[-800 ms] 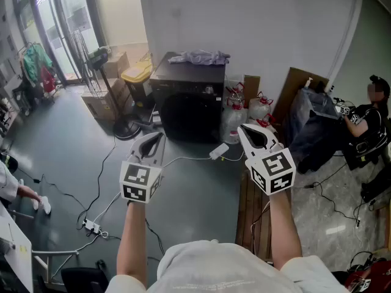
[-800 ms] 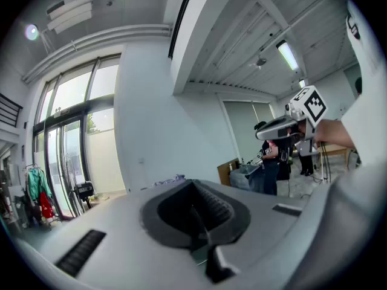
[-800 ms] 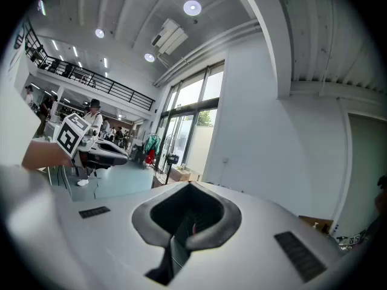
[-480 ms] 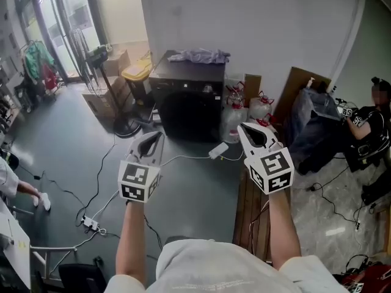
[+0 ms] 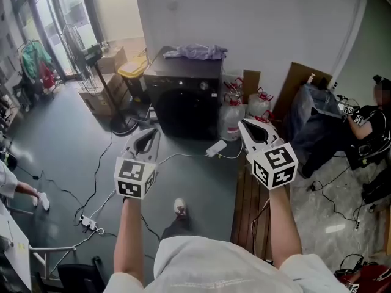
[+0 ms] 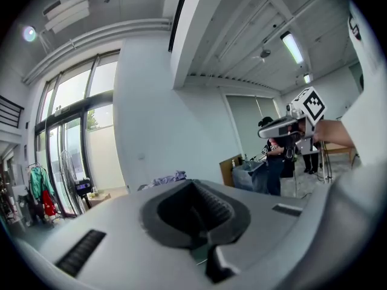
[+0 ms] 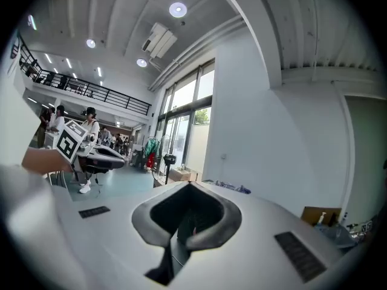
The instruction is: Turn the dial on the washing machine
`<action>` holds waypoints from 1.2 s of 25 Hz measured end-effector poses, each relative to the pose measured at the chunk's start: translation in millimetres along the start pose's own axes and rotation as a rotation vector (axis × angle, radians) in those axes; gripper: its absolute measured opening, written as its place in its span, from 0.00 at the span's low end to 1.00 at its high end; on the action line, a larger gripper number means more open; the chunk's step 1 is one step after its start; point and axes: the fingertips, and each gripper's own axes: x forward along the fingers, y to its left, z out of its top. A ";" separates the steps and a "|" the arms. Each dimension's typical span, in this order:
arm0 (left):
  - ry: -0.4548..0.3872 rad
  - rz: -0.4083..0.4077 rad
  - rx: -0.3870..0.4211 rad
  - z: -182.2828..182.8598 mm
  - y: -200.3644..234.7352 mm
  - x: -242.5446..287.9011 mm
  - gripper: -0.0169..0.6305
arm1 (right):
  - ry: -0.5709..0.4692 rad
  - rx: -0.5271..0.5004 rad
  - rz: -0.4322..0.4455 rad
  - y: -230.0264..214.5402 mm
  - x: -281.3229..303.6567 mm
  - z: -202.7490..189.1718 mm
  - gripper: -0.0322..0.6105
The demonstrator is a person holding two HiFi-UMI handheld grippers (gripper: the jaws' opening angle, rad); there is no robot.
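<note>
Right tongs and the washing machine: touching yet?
Apart. The head view shows the right tongs held up well short of the washing machine, with a stretch of floor between.

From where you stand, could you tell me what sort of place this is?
Probably an open workshop or test hall, not a home: a black washing machine stands against a bare wall, loose cables trail over the grey floor, and cardboard boxes sit by tall glass doors.

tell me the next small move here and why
Probably step closer to the black washing machine: it stands by the wall, far beyond both grippers. The left gripper and right gripper are shut and empty in mid-air, so neither could reach its dial from here.
</note>
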 end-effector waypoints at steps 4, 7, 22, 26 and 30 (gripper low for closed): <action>0.009 -0.023 -0.014 -15.8 13.0 36.0 0.05 | 0.023 -0.034 -0.004 -12.2 31.0 -9.0 0.07; 0.013 -0.040 -0.041 -32.7 37.8 70.8 0.05 | 0.033 -0.045 -0.011 -24.5 68.6 -14.5 0.07; 0.041 -0.112 -0.055 -70.2 231.3 290.8 0.05 | 0.157 -0.024 -0.147 -106.4 328.6 -25.4 0.07; 0.069 -0.133 -0.089 -93.3 256.6 327.6 0.05 | 0.194 -0.027 -0.192 -119.6 372.0 -38.8 0.07; 0.100 -0.168 -0.107 -111.8 264.4 355.9 0.05 | 0.249 -0.028 -0.230 -134.0 400.2 -61.0 0.07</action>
